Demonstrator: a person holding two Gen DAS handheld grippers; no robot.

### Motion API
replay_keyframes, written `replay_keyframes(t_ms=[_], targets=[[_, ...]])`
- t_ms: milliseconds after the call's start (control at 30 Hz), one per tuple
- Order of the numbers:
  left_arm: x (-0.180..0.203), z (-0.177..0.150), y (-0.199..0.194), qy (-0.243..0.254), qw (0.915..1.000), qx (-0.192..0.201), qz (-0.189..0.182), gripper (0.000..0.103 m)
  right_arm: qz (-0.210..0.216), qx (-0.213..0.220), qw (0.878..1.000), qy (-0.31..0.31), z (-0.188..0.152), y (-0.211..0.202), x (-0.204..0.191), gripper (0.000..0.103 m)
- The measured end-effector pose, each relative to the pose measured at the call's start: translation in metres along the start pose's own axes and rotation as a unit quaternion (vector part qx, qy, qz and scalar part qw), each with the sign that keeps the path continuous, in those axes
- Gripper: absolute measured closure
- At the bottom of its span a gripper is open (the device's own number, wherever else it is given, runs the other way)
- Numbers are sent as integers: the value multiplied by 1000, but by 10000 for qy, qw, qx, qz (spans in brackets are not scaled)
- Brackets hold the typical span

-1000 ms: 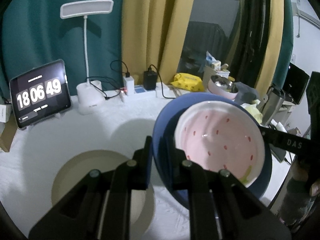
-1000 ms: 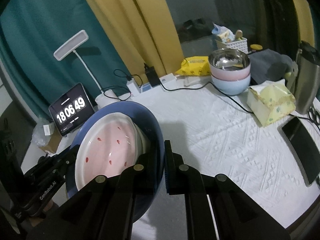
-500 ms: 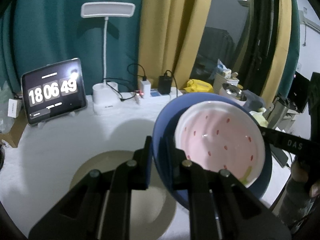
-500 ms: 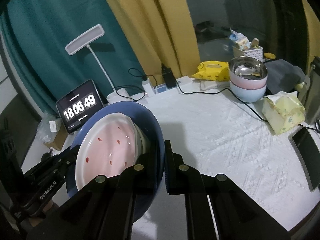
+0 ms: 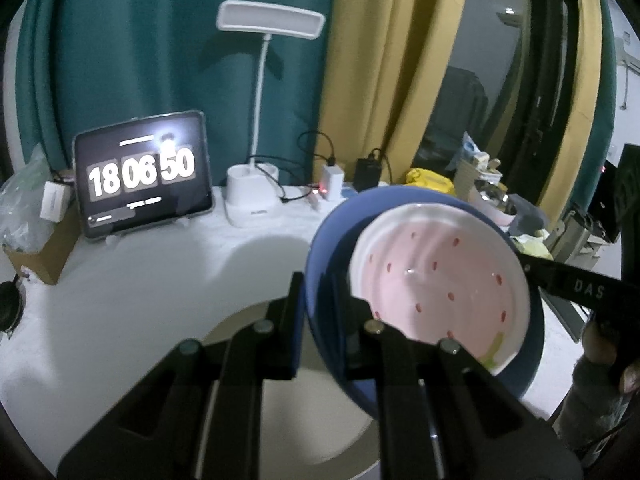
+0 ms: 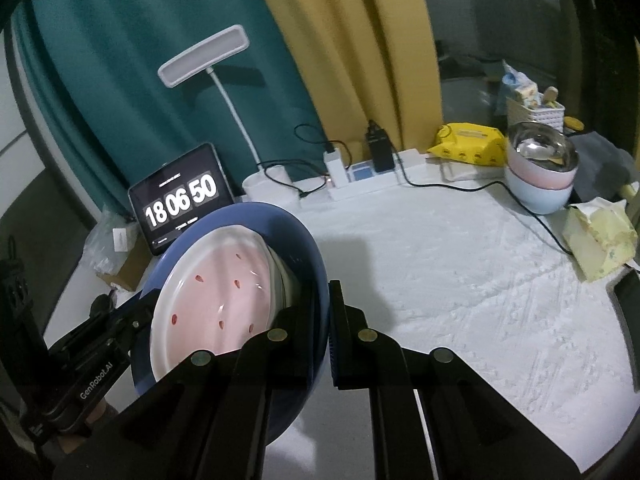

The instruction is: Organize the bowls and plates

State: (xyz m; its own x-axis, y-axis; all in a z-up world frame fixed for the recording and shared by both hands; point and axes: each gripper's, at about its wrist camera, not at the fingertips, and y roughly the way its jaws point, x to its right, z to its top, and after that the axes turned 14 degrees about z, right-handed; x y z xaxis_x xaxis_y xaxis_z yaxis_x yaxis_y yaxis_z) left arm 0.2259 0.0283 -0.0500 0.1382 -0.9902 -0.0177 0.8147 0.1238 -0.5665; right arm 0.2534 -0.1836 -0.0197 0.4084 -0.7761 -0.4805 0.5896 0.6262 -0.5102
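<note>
Both grippers, left (image 5: 318, 312) and right (image 6: 322, 334), had their fingers shut tight on the blue bowl (image 5: 324, 240) holding the pink plate (image 5: 436, 280), carried above the tabletop (image 6: 460, 280); next, set it down gently.

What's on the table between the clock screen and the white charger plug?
The white base of the desk lamp stands between the clock screen and the charger plug, as the left wrist view shows.

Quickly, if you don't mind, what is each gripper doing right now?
Left gripper: shut on the rim of the blue bowl.
Right gripper: shut on the opposite rim of the same blue bowl.
</note>
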Motion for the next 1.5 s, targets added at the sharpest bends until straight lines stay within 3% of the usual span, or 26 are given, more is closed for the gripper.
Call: replay_keyframes(t_ms=[733,1200,1500], targets=[[-61,-17,30,-302,9978,-382,443,91,232,-621,9978,-93,-6,76,-32,95],[-66,-21,46,-245,9952,-703,632,91,313,-1004,9943,153,-12,107,-23,94],[-63,-27,48,-163,9953,-687,664,90,277,-1068,9938,138,-13,111,-19,94]])
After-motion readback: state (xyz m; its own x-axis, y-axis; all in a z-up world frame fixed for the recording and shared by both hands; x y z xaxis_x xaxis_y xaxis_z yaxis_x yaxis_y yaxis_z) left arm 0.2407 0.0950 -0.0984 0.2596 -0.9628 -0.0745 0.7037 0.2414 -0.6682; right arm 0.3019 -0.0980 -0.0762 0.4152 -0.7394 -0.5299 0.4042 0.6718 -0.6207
